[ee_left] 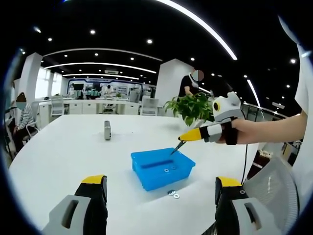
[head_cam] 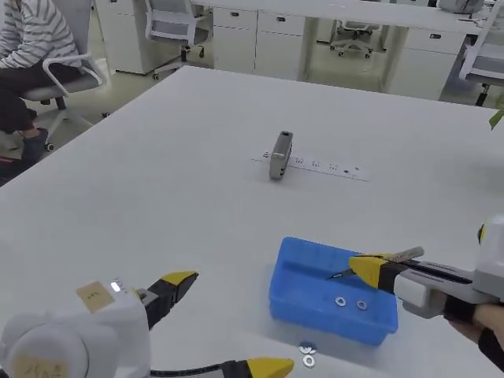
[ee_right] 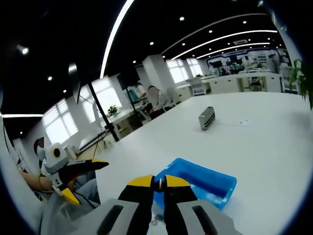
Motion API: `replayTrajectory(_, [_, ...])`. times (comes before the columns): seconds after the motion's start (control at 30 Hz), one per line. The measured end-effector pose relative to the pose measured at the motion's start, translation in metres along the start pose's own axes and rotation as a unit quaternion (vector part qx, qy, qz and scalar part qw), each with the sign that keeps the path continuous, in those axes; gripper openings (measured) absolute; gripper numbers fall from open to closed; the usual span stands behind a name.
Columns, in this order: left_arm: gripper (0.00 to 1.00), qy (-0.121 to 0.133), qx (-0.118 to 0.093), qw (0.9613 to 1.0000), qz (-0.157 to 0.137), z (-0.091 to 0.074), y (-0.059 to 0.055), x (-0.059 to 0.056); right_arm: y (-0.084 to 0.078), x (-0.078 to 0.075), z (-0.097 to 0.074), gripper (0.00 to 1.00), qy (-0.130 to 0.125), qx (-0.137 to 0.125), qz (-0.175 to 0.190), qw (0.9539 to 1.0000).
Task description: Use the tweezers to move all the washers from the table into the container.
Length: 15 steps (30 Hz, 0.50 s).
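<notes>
1. The left gripper [head_cam: 228, 321] hovers over the table [head_cam: 157, 173], left of the container [head_cam: 293, 293] and near its front. Its jaws are spread wide and grip nothing.
2. A grey block [head_cam: 280, 153] stands well beyond the container, at the end of a white power strip [head_cam: 327, 167].
3. The loose washers [head_cam: 308, 358] lie on the table just in front of the container's front wall.
4. The container is blue and open-topped. It sits flat on the table.
5. Two washers [head_cam: 340, 301] lie on the container floor, near its front wall.
6. The tweezers [head_cam: 403, 254] point their tips down over the container interior, above the floor.
7. The right gripper [head_cam: 364, 265] reaches in from the container's right side. Its jaws are pressed together on the tweezers.
</notes>
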<state>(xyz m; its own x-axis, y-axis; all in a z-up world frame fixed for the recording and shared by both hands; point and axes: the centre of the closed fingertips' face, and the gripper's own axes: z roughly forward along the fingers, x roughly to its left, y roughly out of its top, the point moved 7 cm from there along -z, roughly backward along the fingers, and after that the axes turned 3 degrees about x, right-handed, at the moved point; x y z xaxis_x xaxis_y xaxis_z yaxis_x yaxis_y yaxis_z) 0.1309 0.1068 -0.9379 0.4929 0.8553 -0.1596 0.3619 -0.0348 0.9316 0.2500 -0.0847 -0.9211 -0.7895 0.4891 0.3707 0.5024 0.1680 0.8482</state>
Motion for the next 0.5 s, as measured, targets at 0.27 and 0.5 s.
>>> replayTrajectory(0.27, [0.93, 0.001, -0.001, 1.0, 0.0, 0.0, 0.0, 0.0, -0.009, 0.012, -0.001, 0.03, 0.018, 0.014, 0.009, 0.9997])
replayTrajectory(0.5, [0.93, -0.001, -0.001, 1.0, 0.001, 0.0, 0.0, 0.0, -0.028, 0.013, 0.002, 0.03, 0.031, 0.051, 0.022, 0.998])
